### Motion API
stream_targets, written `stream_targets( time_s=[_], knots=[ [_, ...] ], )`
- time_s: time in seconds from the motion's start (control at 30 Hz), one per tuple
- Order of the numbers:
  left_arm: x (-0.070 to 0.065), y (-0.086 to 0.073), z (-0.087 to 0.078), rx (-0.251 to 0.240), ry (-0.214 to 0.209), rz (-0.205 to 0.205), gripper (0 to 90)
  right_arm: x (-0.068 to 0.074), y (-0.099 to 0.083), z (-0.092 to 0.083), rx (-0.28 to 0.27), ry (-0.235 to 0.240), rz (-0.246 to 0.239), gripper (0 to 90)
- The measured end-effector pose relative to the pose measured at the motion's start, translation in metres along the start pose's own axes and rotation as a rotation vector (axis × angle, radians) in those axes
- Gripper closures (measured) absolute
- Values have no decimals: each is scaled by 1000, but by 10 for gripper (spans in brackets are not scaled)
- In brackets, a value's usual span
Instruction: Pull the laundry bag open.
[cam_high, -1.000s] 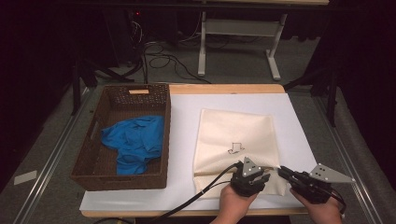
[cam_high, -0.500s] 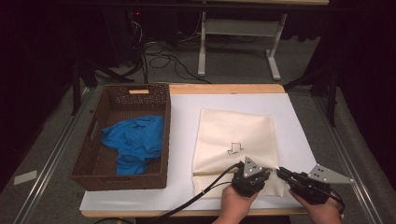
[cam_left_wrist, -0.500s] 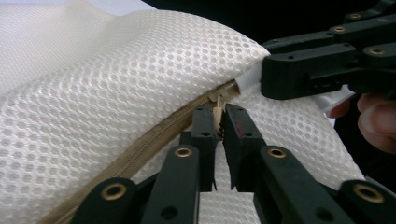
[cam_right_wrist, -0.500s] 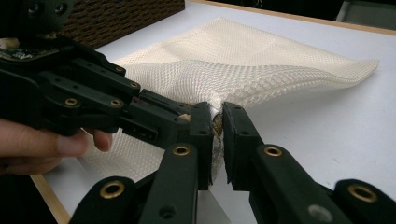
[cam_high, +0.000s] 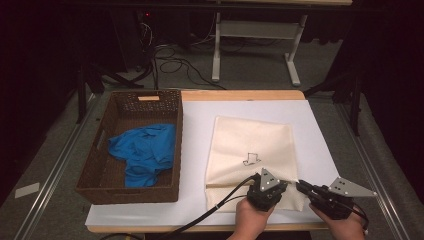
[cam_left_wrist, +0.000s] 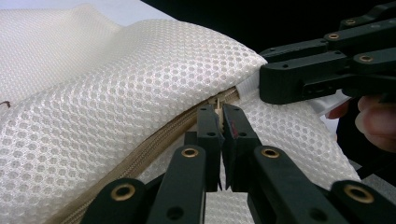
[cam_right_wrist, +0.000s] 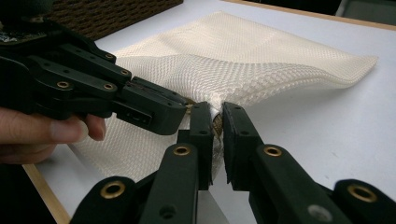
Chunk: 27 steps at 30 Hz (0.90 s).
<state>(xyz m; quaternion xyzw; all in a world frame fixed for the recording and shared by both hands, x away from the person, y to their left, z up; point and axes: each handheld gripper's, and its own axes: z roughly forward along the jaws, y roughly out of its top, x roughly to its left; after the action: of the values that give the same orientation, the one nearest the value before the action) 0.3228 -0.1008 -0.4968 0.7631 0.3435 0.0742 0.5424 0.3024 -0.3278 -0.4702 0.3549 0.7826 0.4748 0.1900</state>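
A cream mesh bag (cam_high: 252, 145) with a tan zipper (cam_left_wrist: 154, 140) lies flat on the white table, its near edge lifted. My left gripper (cam_left_wrist: 219, 109) has just been closing and is shut on the small zipper pull (cam_left_wrist: 218, 103) at the zipper's end. My right gripper (cam_right_wrist: 218, 112) is shut on the bag's mesh corner beside that end. The two grippers meet tip to tip at the bag's near right corner: left gripper (cam_high: 289, 183), right gripper (cam_high: 301, 185). The right gripper's black jaws (cam_left_wrist: 299, 84) reach in from the right in the left gripper view.
A dark wicker basket (cam_high: 100, 170) stands at the table's left with a crumpled blue cloth (cam_high: 145, 150) inside. The white table top (cam_high: 200, 120) runs to a wooden front edge close behind both hands. Cables and a desk frame lie on the floor beyond.
Both hands stay at the bag's near right corner. No shift of the bag or the basket shows.
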Motion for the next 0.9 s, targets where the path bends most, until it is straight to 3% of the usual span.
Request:
stream_targets(
  time_s=[0.13, 0.2, 0.47, 0.7, 0.9],
  knots=[
    [-1, -1, -1, 0, -15, -6, 863, 1, 0, 0, 0, -13, -10, 845],
    [-4, -1, -3, -7, -23, 22, 864, 0, 0, -1, 1, -27, -7, 846],
    [-7, -2, -6, 1, -14, 39, 865, -1, -1, 0, 1, -29, -9, 845],
    [-1, -3, -4, 10, 1, 8, 865, 3, 0, 1, 8, -24, -19, 847],
    [1, -4, -4, 14, 20, 7, 865, 6, -1, 3, 19, -13, -27, 850]
  ],
)
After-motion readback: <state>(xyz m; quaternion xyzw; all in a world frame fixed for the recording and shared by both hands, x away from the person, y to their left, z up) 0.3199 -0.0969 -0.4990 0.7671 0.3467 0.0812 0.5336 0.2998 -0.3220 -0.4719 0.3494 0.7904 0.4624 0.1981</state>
